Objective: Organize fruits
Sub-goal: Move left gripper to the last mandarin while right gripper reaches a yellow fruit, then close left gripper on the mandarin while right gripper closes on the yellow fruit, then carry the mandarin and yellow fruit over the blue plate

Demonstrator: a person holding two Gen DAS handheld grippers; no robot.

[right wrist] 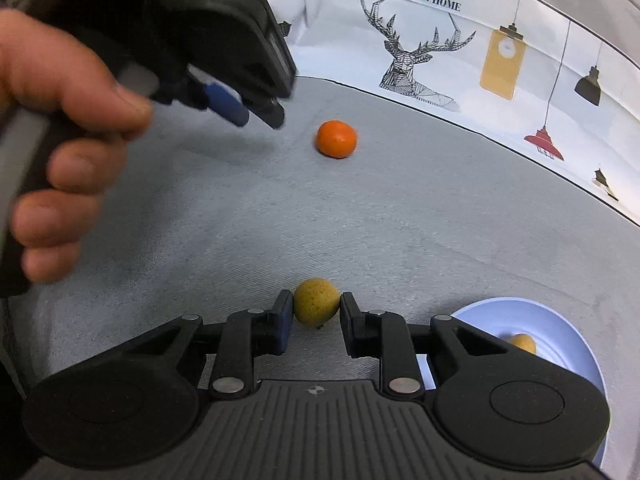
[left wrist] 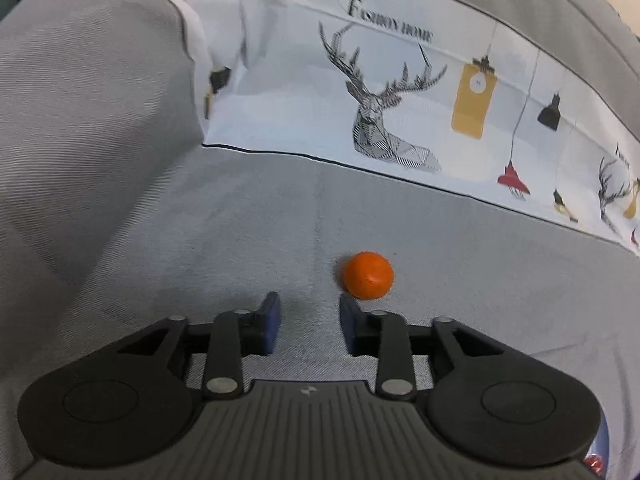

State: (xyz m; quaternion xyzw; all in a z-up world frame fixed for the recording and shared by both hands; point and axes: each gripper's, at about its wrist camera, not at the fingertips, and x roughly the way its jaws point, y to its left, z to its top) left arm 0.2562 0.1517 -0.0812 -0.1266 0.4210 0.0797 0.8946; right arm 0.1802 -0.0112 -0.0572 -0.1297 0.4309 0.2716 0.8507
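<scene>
Looking from the left tongs, they hang open and empty, with the orange fruit just ahead, right of center, ready for grabbing. Low in the right view, the right tongs pinch the yellow fruit, with the blue plate at lower right for dropping.

An orange tangerine lies on a plain pale grey sofa seat, and the fruit nearer the right-wrist camera is a dull yellow one freckled with small dark specks. The plate is a soft light blue, with another yellow fruit on it. The white backrest cover carries a black line-drawn stag's head, black lettering and hanging lamps in mustard yellow, black and red (edged with thin dark piping); both grippers are black with blue fingers.
</scene>
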